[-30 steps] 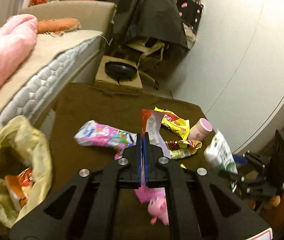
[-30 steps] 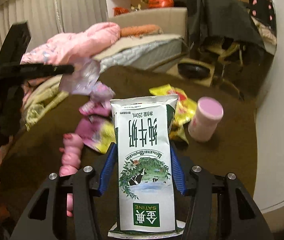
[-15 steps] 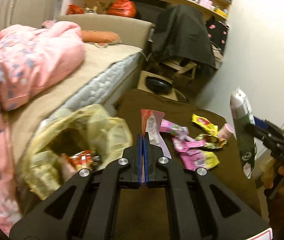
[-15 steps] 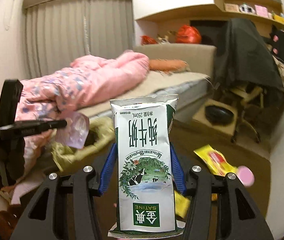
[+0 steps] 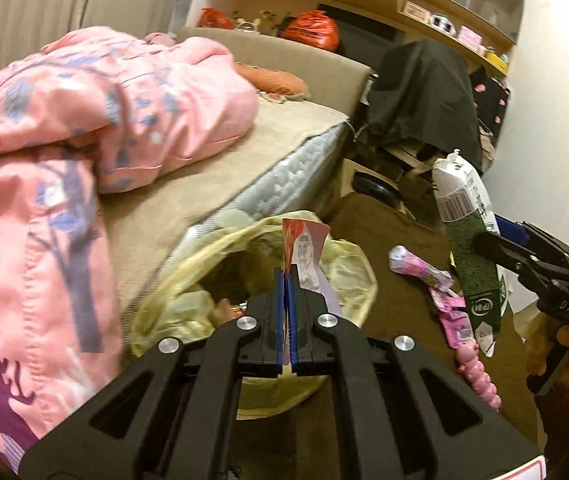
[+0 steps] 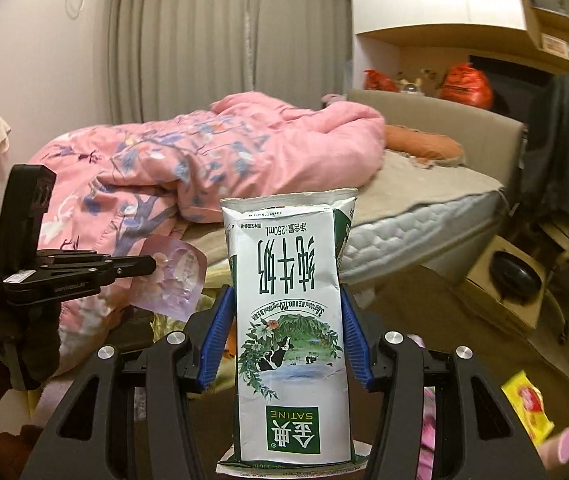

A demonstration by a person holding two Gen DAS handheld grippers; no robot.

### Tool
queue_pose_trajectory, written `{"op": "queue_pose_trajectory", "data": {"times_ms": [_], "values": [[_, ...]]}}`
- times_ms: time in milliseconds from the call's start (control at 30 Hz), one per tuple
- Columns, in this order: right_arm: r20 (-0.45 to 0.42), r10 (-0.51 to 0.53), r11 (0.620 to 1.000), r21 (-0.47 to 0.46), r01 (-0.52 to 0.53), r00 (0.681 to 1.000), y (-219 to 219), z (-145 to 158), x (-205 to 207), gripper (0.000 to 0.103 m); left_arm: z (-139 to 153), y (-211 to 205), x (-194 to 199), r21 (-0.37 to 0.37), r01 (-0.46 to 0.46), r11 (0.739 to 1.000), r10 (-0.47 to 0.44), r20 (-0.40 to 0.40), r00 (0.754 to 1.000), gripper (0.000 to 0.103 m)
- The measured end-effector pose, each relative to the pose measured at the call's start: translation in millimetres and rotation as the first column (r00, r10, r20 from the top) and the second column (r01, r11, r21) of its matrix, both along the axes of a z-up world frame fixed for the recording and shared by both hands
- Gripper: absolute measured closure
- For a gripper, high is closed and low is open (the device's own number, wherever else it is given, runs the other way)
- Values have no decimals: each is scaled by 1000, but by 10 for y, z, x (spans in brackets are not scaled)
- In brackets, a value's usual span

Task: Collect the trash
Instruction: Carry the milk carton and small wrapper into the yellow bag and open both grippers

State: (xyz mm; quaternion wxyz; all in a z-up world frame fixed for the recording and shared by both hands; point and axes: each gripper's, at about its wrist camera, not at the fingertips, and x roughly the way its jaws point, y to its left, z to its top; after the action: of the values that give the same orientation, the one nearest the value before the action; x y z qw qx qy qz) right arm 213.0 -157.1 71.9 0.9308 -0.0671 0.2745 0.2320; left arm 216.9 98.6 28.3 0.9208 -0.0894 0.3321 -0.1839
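Note:
My left gripper (image 5: 286, 280) is shut on a thin red-and-white wrapper (image 5: 308, 254) and holds it above the open yellow trash bag (image 5: 348, 276) at the table's left end beside the bed. From the right wrist view the same wrapper (image 6: 174, 276) shows in the left gripper (image 6: 152, 266). My right gripper (image 6: 284, 320) is shut on a white-and-green milk carton (image 6: 290, 340), held upright in the air. The carton (image 5: 470, 240) also shows at the right of the left wrist view, beside the bag.
Pink wrappers (image 5: 440, 292) and a pink toy (image 5: 480, 376) lie on the brown table (image 5: 380, 220). A yellow snack packet (image 6: 526, 408) and a pink cup (image 6: 562, 446) lie at the right. A bed with a pink quilt (image 6: 204, 160) is close on the left.
Both grippers have swung left from the littered table toward the bed. The left gripper with its wrapper now hangs over the yellow bag. The right gripper has carried the carton up and alongside.

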Motion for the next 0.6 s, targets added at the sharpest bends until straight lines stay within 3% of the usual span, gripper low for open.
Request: {"op": "queue_pose_trajectory", "data": {"times_ms": [233,500,600], "values": [[-75,63,998,21,-61,995,263,-212,418,55,-217,317,214,-41,-49,998,47,-49,998,101],[-274,164,986,61,-154,947,546,-625,893,55,-688,235,568,-66,-2,998,-10,-191,981,101],[-271,153,988,72,-138,950,629,-692,1072,55,-812,204,670,-72,-8,997,-7,-209,978,101]]}}
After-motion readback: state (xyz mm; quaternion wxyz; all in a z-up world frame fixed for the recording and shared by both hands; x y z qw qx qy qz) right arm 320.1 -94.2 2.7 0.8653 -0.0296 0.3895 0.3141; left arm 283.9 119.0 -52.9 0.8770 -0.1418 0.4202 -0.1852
